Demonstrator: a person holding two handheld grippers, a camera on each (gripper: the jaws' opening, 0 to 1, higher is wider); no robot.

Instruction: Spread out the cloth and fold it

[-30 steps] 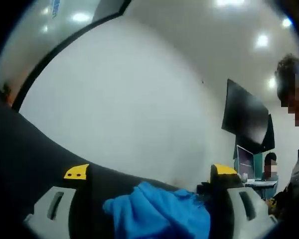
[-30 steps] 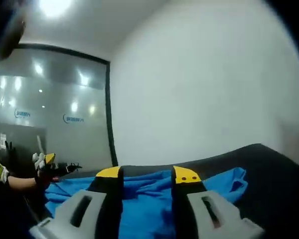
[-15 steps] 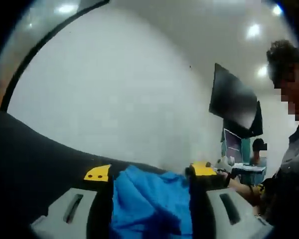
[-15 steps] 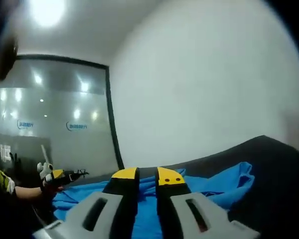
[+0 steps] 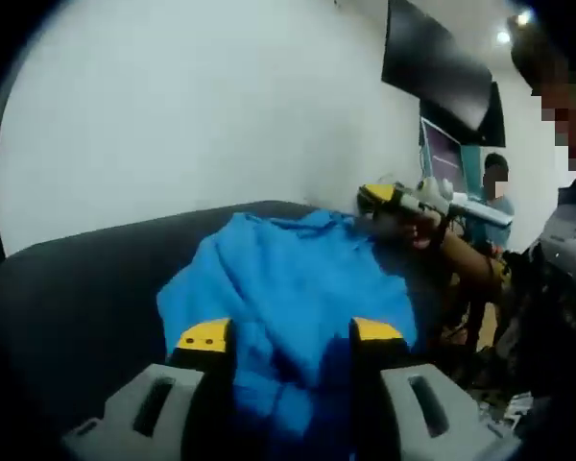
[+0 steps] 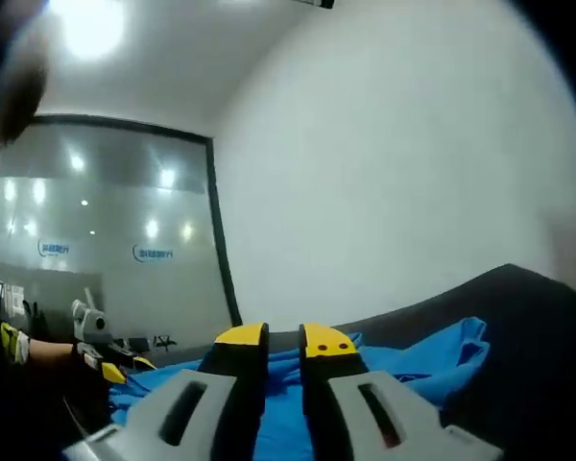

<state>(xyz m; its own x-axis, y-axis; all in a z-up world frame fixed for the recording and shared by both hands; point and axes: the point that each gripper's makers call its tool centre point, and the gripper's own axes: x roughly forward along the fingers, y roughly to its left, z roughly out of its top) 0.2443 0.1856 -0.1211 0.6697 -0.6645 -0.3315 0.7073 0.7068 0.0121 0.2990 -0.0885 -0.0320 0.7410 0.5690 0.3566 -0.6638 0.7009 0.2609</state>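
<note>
A blue cloth [image 5: 288,279] lies rumpled on a dark table [image 5: 67,288]. My left gripper [image 5: 290,334] has its yellow-tipped jaws well apart, with a bunch of the cloth lying between them. In the right gripper view, my right gripper [image 6: 283,336] has its jaws nearly together, pinched on the cloth [image 6: 432,351] at its near edge. The right gripper [image 5: 389,197] also appears in the left gripper view, held by a hand at the cloth's far edge. The left gripper [image 6: 110,370] shows small at the lower left of the right gripper view.
A white wall stands behind the table. A dark screen [image 5: 432,67] hangs on it, and a person [image 5: 566,240] stands close at the right. A glass partition [image 6: 96,240] with light reflections is off to the left. The table's dark top [image 6: 528,307] extends past the cloth.
The left view has tilted down onto the cloth, and its jaws have narrowed around it. The right gripper's jaws closed on the cloth from about a second ago and stay pinched.
</note>
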